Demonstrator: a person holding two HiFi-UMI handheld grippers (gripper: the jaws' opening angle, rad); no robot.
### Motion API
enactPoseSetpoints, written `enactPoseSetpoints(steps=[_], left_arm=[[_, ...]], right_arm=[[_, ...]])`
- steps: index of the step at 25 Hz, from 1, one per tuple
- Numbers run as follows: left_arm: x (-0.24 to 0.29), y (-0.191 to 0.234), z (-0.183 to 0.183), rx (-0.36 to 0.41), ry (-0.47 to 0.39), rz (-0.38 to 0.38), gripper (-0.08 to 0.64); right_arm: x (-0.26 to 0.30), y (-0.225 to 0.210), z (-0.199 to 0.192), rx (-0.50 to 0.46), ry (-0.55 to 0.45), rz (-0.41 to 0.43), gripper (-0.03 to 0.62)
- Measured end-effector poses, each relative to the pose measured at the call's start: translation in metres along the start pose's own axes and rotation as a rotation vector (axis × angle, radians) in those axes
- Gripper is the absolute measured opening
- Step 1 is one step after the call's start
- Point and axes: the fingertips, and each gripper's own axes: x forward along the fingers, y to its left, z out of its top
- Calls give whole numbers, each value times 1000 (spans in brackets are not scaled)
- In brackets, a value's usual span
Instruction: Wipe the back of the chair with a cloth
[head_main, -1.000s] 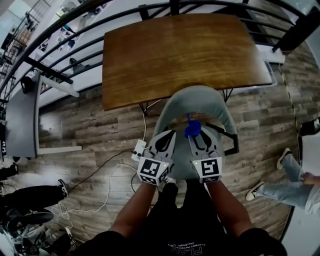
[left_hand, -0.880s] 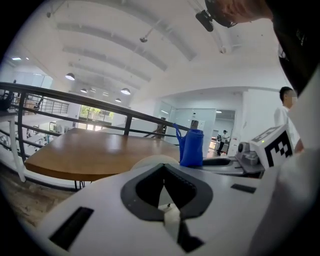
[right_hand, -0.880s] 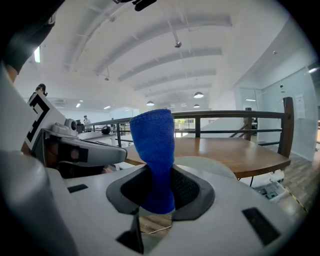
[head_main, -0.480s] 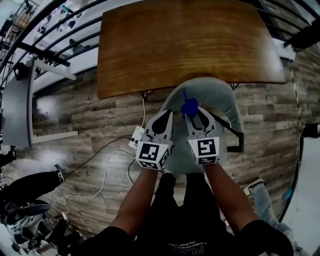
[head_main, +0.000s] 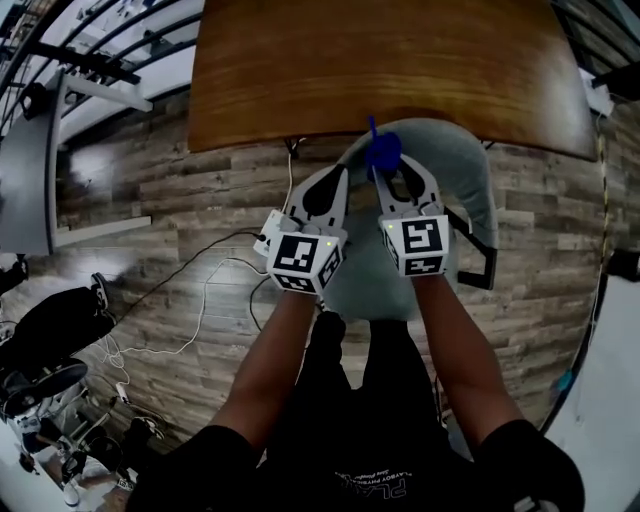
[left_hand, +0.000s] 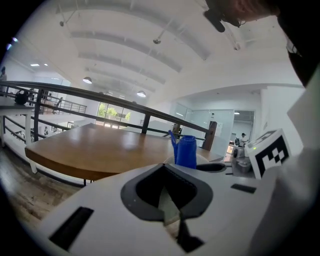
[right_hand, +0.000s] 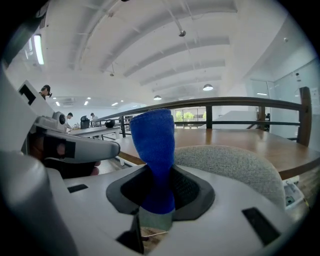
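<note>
The chair (head_main: 462, 165) stands at the near edge of the table (head_main: 380, 70). Above the chair, the left gripper (head_main: 328, 176) sits just left of the right gripper (head_main: 392, 170), whose jaws pinch the cloth (head_main: 382, 152), which points toward the table. A power strip (head_main: 262, 242) lies on the floor (head_main: 150, 220) left of the chair.

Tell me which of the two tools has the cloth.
The right tool: its jaws clamp the blue cloth. The left tool is shut on nothing.

The person is wearing a black short-sleeved shirt (head_main: 370, 430) with pale print. The left gripper (head_main: 330, 178) and right gripper (head_main: 398, 172) are showing white shells and cubes (head_main: 303, 265) bearing black square markers.
</note>
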Motion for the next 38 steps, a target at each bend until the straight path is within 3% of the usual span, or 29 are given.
enactPoseSetpoints(steps=[15,33,38], left_arm=[[14,-19,-13,21,35,-34,6],[46,-74,-17,67,65,-166,6],[52,-86,-21,55,65,-190,6]], right_arm=[[12,-24,-4,19,6,-43,110],[-26,-108,-19,88,23,-253,110],[-44,-130,-32,69,55,-332,110]])
